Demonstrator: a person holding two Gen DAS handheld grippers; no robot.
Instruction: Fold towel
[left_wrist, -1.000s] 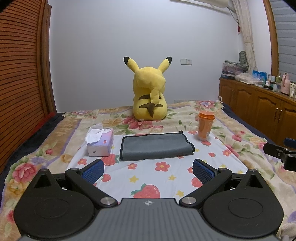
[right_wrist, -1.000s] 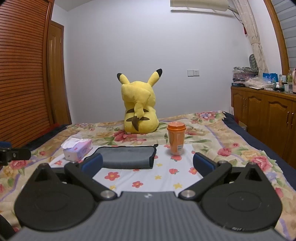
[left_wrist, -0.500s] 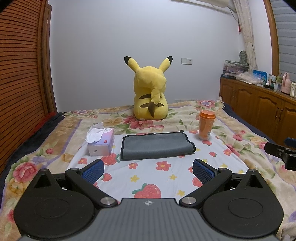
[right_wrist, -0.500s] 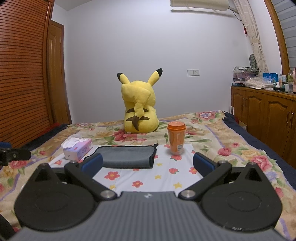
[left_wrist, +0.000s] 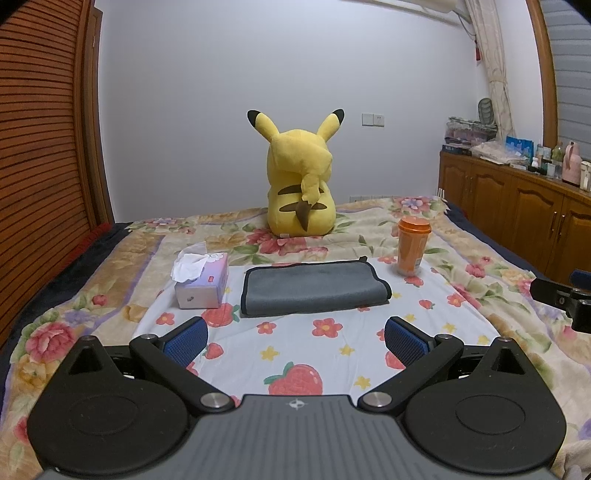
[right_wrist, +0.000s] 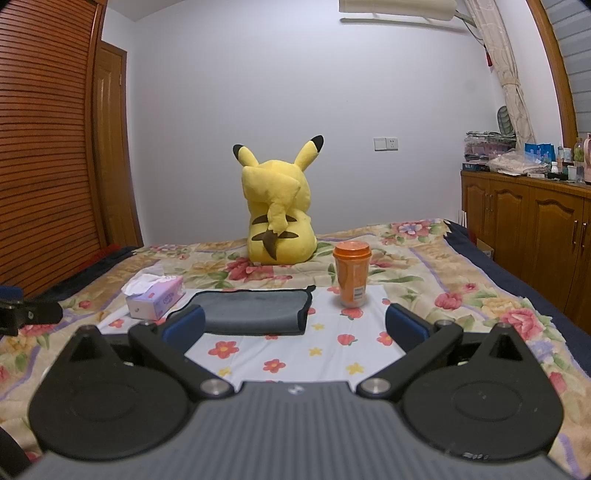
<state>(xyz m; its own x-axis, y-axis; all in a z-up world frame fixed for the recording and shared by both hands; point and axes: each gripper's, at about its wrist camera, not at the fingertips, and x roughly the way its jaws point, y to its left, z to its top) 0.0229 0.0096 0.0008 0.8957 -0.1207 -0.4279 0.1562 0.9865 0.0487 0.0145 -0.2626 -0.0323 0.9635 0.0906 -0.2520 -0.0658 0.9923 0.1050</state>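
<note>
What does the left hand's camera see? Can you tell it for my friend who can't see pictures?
A grey towel, already folded over, lies flat on a flowery bedsheet ahead of the open left gripper, which holds nothing. A tissue box sits to the towel's left, an orange cup to its right, and a yellow plush toy behind it, facing the wall.

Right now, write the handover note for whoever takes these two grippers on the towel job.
Left gripper: open, empty, held short of the towel.
Right gripper: open, empty, also held back.
Grey towel: flat on the floral bedsheet, apparently already folded over at least once, between the tissue box and the orange cup. The Pikachu plush sits behind it.
Done: no grasp at present.
Left: grip the towel's edge, fold it over and square it, clear of cup and box.
</note>
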